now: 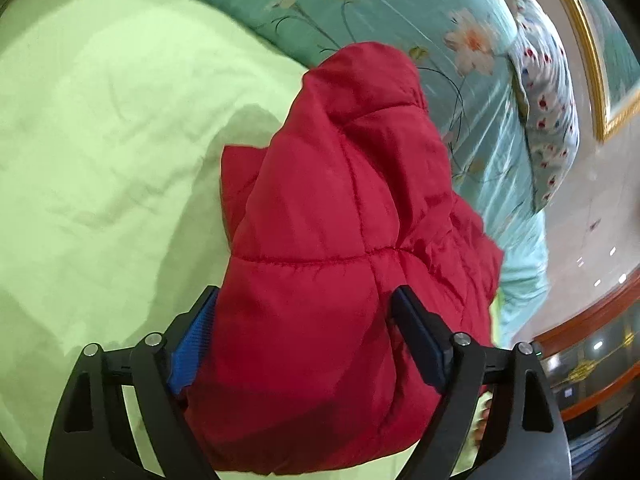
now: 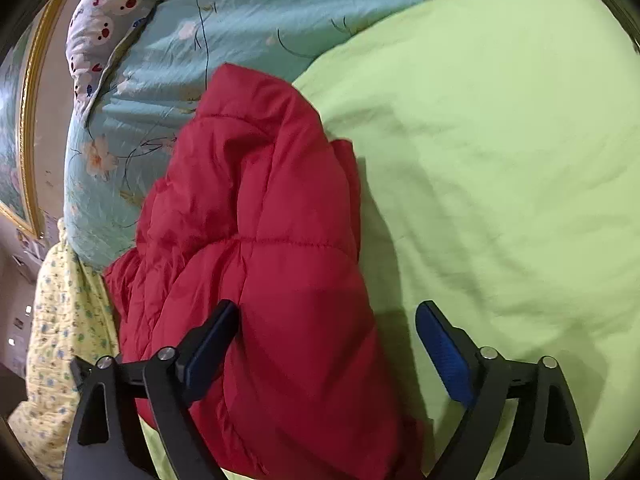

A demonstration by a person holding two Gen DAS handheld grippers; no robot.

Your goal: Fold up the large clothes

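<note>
A red quilted puffer jacket lies bunched and folded on a light green bed sheet. My left gripper has both blue-padded fingers pressed against the jacket's near end, which fills the gap between them. In the right wrist view the same jacket lies left of centre on the green sheet. My right gripper is open; its left finger touches the jacket's side, its right finger stands free over the sheet.
A teal floral quilt lies behind the jacket, with a patterned pillow on it. A gold-framed picture hangs on the wall. A yellow floral cloth hangs at the bed's edge. Dark wooden furniture stands beside the bed.
</note>
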